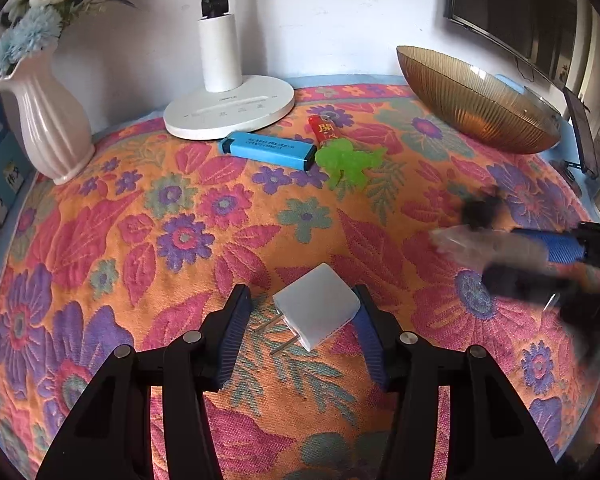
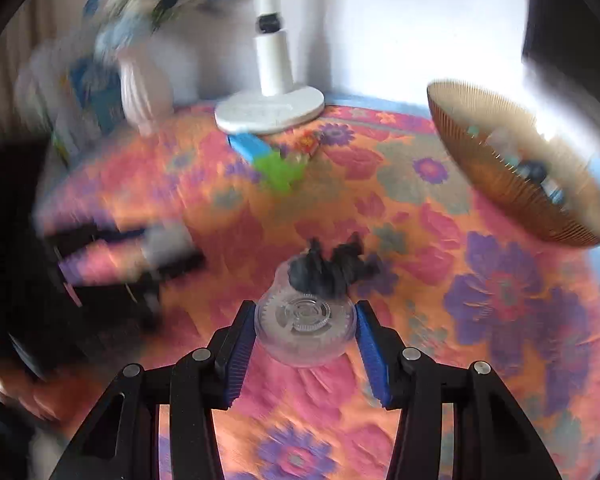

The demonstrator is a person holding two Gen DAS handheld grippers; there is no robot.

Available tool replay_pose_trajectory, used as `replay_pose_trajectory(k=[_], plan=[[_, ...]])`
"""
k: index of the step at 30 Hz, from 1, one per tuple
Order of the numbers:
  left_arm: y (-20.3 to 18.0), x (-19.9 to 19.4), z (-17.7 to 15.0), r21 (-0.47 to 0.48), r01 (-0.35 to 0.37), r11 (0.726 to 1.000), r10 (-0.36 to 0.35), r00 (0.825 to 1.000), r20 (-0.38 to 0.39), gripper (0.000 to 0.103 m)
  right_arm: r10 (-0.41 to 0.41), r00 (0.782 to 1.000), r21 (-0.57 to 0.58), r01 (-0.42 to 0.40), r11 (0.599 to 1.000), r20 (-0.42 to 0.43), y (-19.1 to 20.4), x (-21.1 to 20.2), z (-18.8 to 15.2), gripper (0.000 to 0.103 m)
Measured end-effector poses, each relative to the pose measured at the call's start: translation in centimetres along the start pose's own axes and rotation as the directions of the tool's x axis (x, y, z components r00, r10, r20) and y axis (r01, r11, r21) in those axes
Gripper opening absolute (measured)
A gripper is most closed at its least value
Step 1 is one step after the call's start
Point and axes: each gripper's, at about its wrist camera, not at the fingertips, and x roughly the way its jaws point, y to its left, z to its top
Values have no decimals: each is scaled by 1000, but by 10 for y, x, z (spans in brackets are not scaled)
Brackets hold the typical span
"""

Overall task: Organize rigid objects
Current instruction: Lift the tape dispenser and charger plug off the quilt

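— Well, why astride the white plug (image 1: 316, 312), left claw (image 1: 300, 320) spread wide, gripping nothing?
— Lined up for pinching, probably; right claw (image 2: 306, 330) clamped on the clear disc (image 2: 306, 320), likely bound for the brown bowl (image 2: 480, 168).

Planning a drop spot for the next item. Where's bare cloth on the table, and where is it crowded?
Free: the wide stretch of tablecloth between the vase, the lighter and the left gripper. Also left of that gripper. Crowded: below the lamp base, where lighter, red item and green toy cluster; the right side, with the right gripper near the bowl.
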Motion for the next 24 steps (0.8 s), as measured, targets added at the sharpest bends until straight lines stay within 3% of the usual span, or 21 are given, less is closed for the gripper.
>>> replay_pose_trajectory(k=[1, 3, 4, 5, 7, 10, 12, 13, 14, 15, 19, 21, 24], plan=[[-1, 0, 0, 3, -3, 1000, 3, 1000, 0, 50, 101, 995, 89, -100, 991, -2, -11, 0, 7, 48], [-2, 0, 0, 8, -6, 1000, 6, 1000, 1, 50, 329, 944, 276, -320, 906, 16, -37, 8, 13, 48], [-2, 0, 0, 5, -4, 1000, 4, 1000, 1, 50, 373, 928, 307, -360, 881, 20, -42, 11, 12, 48], [-2, 0, -1, 2, 5, 1000, -5, 1000, 0, 50, 374, 927, 309, -358, 881, 8, -43, 14, 9, 48], [-1, 0, -1, 1, 23, 1000, -23, 1000, -4, 50, 305, 952, 252, -287, 924, -36, -35, 17, 0, 48], [1, -3, -4, 3, 59, 998, -59, 998, -19, 50, 279, 959, 171, -267, 948, -46, -23, 12, -18, 48], [0, -7, -7, 19, 85, 996, -84, 996, -30, 52, 219, 975, 73, -215, 974, -40, -13, 2, -25, 48], [0, -9, -9, 24, 96, 995, -95, 995, -34, 60, 178, 983, 23, -177, 984, -38, -9, -1, -27, 48], [-1, -10, -11, 28, 117, 993, -116, 992, -41, 73, 146, 989, -13, -147, 989, -37, -7, -3, -30, 48], [-3, -10, -12, 37, 130, 991, -128, 991, -46, 78, 112, 993, -48, -114, 992, -39, -5, -3, -31, 48], [-11, -4, -8, 75, 49, 996, -46, 998, -41, 80, 87, 995, -64, -90, 994, -38, -7, 6, -31, 59], [-6, 1, -3, 43, 56, 997, -54, 997, -49, 79, 63, 998, -71, -65, 995, -25, -3, 10, -30, 60], [1, 2, 2, -1, 52, 999, -52, 998, -29, 47, -45, 999, -128, 43, 991, -14, 11, 13, -32, 60]])
